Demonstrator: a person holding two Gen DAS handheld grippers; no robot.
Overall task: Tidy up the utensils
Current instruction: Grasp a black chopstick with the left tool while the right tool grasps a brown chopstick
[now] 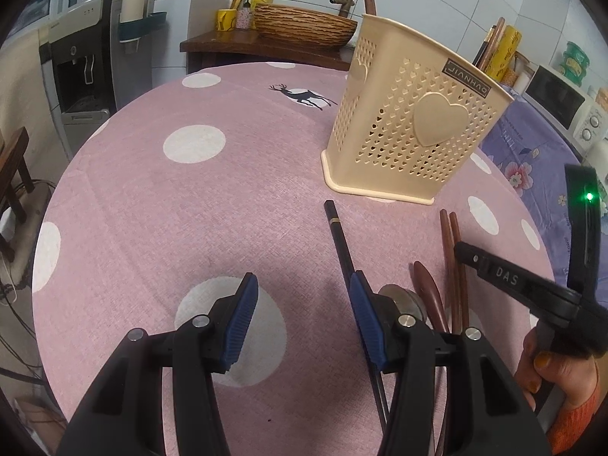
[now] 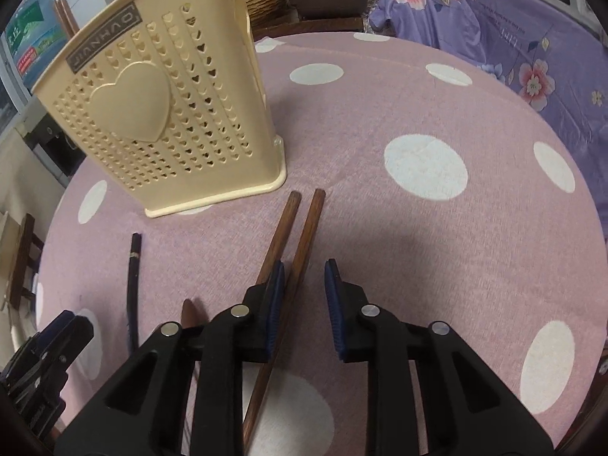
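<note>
A cream perforated utensil holder (image 1: 412, 125) with a heart stands upright on the pink polka-dot tablecloth (image 1: 190, 209); it also shows in the right wrist view (image 2: 163, 114). Two brown wooden chopsticks (image 2: 304, 235) lie in front of it, side by side. My right gripper (image 2: 304, 277) is open, one chopstick lying between its fingers. A black chopstick (image 1: 340, 237) lies to their left, also in the right wrist view (image 2: 133, 277). My left gripper (image 1: 304, 296) is open and empty, its right finger over the black chopstick. A brown spoon (image 1: 429, 292) and a metal spoon (image 1: 402, 298) lie beside it.
A wooden stand with a woven basin (image 1: 304, 24) sits behind the table. A water dispenser (image 1: 76, 68) stands at the left. A purple floral cloth (image 2: 513, 49) covers a surface at the right, with a microwave (image 1: 566, 102) on it.
</note>
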